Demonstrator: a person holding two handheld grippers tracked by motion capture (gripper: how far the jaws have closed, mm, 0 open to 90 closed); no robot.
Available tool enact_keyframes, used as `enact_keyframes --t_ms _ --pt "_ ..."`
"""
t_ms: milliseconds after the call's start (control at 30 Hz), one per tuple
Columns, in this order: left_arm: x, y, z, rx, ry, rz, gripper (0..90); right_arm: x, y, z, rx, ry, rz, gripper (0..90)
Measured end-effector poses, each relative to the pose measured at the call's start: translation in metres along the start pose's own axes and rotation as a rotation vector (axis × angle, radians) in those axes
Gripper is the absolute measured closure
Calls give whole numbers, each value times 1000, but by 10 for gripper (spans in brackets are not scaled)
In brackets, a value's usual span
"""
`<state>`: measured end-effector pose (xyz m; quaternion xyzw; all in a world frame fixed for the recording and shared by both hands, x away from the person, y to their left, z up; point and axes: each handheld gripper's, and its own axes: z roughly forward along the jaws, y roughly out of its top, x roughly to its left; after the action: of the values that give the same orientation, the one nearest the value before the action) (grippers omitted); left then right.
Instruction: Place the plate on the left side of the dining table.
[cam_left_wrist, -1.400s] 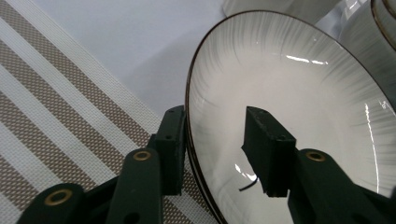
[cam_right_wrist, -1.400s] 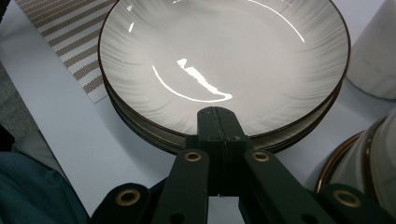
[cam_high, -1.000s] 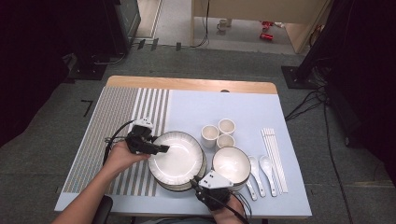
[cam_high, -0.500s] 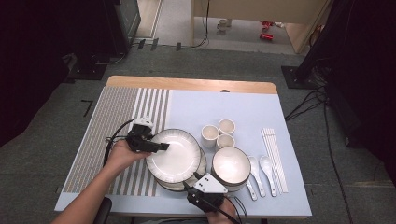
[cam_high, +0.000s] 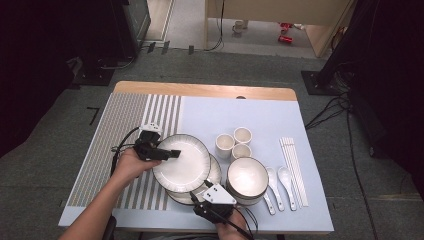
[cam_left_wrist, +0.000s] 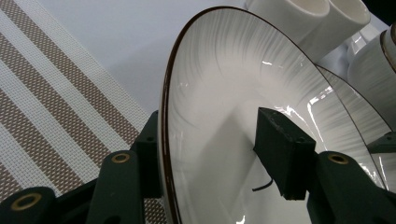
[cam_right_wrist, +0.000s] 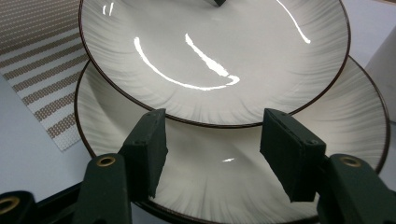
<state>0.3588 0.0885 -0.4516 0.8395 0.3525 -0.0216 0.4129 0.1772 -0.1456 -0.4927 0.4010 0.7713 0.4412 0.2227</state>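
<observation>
Two white plates with dark rims lie stacked left of centre. My left gripper (cam_high: 172, 152) is shut on the left rim of the top plate (cam_high: 185, 165), one jaw under it and one inside it (cam_left_wrist: 212, 126). The top plate (cam_right_wrist: 210, 46) sits tilted and raised over the lower plate (cam_right_wrist: 224, 186). My right gripper (cam_high: 196, 195) is at the front edge of the stack. Its jaws have just been opening and stand apart over the lower plate's near rim (cam_right_wrist: 217, 123), with nothing pinched. The lower plate (cam_high: 216, 172) shows as a crescent at the right.
Right of the plates stands a white bowl (cam_high: 247, 177), with three white cups (cam_high: 235, 144) behind it. Two spoons (cam_high: 280, 181) and a bundle of white chopsticks (cam_high: 293, 170) lie further right. A striped mat (cam_high: 125, 130) covers the table's left part.
The right gripper has moved left along the front of the plates. The left gripper has stayed at the top plate's left rim.
</observation>
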Motion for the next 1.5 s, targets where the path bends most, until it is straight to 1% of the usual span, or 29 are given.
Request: enact_keyframes --t_ms 33,67,100,133,167,200,233,267,300,333,367,433,533,567,600,633,700,733,767,867,900,1033,1067,1133,1267,1300,1367,1433,1500 --pt "1 2 -1 13 -3 -29 496 0 0 3 -6 6 23 351" --pt "1 2 -1 13 -3 -29 503 0 0 3 -6 6 23 351" --pt "3 2 -3 16 -14 -36 505 -1 -1 6 -15 14 56 327" --pt "3 2 -3 16 -14 -36 504 -1 -1 8 -19 15 58 314" --pt "4 1 -3 12 -23 -35 503 -1 0 9 -20 18 62 288" --pt "4 1 -3 12 -23 -35 503 -1 0 9 -20 18 62 288" --pt "5 3 -1 21 -30 -44 503 1 0 11 -16 12 46 265" --pt "5 3 -1 21 -30 -44 505 1 0 11 -16 12 46 265" --pt "7 6 0 46 -47 -74 513 2 1 14 -8 12 32 254" --pt "8 7 1 57 -59 -92 522 3 2 15 -5 12 30 248" --pt "8 7 1 57 -59 -92 530 3 2 15 -5 12 30 248" --pt "10 8 4 69 -85 -143 541 4 3 17 4 6 19 216" --pt "10 8 4 73 -87 -150 547 4 4 18 5 9 25 200" --pt "12 8 3 91 -99 -175 556 4 4 18 7 12 28 193" --pt "12 8 3 91 -99 -175 570 3 4 18 8 19 33 191" --pt "13 7 3 87 -116 -192 585 2 4 19 12 26 38 188" --pt "16 5 0 78 -138 -210 601 1 4 19 18 38 48 184" --pt "17 4 -2 66 -154 -215 618 0 4 19 20 42 50 182" --pt "17 4 -2 66 -154 -215 637 0 4 19 21 42 50 181" --pt "18 5 -5 58 -179 -223 667 -1 4 20 28 50 61 178" --pt "18 6 -7 55 -191 -232 676 -1 4 20 29 52 63 178" --pt "19 5 -9 63 -196 -240 686 -2 4 21 32 51 62 176" --pt "20 5 -9 67 -200 -249 686 -1 4 21 32 50 62 176" --pt "21 5 -10 66 -214 -281 703 -2 4 21 32 49 62 175" --pt "20 8 -13 47 -219 -291 727 -1 4 21 32 48 63 174" --pt "17 10 -15 41 -209 -275 728 -1 4 21 32 48 63 174" --pt "14 12 -18 35 -194 -261 731 -1 4 21 32 48 63 174" --pt "13 13 -19 29 -187 -263 733 -2 4 21 32 48 63 174" --pt "14 14 -19 21 -190 -278 735 -2 4 21 32 48 63 173"
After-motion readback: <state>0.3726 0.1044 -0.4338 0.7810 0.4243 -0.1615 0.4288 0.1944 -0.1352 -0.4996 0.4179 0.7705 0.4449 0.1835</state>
